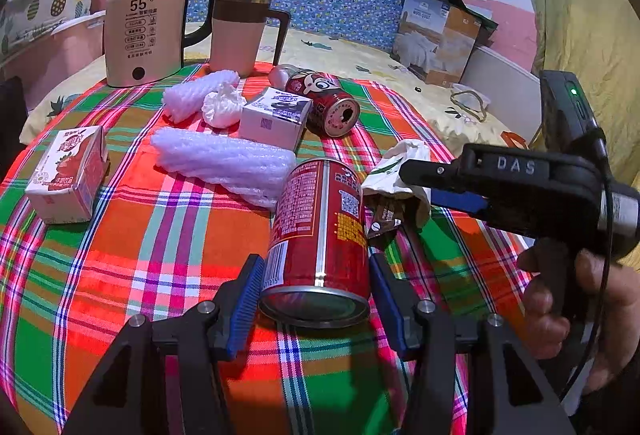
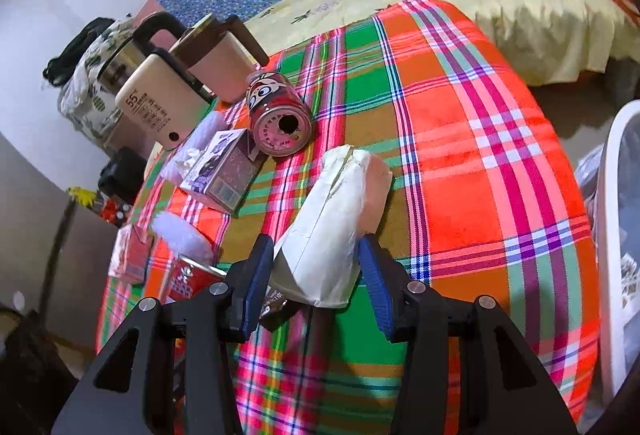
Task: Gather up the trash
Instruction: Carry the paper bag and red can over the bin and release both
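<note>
A red drink can lies on its side on the plaid tablecloth, its base toward the camera. My left gripper is shut on it, one blue pad against each side. Just right of the can lies a crumpled white paper bag with a brown wrapper sticking out of its mouth. My right gripper straddles the bag's near end, jaws part open and close to its sides without squeezing it. The left wrist view shows that right gripper at the bag, held by a hand.
Farther back lie a second red can, a white and purple box, white foam netting and a strawberry milk carton. A kettle and a mug stand at the far edge. A white bin stands beside the table on the right.
</note>
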A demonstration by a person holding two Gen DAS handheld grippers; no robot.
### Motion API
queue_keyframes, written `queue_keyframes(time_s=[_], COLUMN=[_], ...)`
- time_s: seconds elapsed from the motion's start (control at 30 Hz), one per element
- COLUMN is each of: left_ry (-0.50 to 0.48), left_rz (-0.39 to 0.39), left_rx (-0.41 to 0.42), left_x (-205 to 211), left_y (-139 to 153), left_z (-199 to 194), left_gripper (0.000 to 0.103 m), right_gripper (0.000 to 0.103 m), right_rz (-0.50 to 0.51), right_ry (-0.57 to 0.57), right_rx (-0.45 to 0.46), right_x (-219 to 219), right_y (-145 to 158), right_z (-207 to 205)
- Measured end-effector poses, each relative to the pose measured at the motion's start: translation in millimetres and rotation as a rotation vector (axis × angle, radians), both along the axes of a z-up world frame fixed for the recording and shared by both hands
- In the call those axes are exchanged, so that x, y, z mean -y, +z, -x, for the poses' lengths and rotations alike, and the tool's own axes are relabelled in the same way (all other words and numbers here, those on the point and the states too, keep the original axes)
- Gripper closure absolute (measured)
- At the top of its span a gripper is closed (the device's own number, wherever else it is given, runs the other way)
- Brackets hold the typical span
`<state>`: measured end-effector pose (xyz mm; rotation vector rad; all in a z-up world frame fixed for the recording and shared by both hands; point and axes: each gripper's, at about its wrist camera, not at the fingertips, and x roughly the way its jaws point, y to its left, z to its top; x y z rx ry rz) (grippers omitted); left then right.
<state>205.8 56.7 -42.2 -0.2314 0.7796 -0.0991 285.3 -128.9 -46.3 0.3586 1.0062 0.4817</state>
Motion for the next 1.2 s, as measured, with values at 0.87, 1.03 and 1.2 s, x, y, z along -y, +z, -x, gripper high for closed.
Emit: queue_keyframes(time_s=[0.87, 1.03, 1.2], left_ry=[0.005, -0.009, -0.022], left_rz=[0.003, -0.01, -0.015], left_rx=[0.02, 0.045, 0.052], left_x=[4, 11, 19], left_y=[7, 17, 22], left_z=[9, 18, 27], left_gripper=[0.05, 0.05, 0.05], right_gripper=[0.074, 0.074, 0.074], right_rz=[-0.128, -0.12, -0.112], right_ry=[-0.044, -0.035, -0.039], right_rx=[-0.009, 0.013, 0.019], right_x=[31, 40, 51], right_y=[14, 18, 19], right_z=[1, 18, 37])
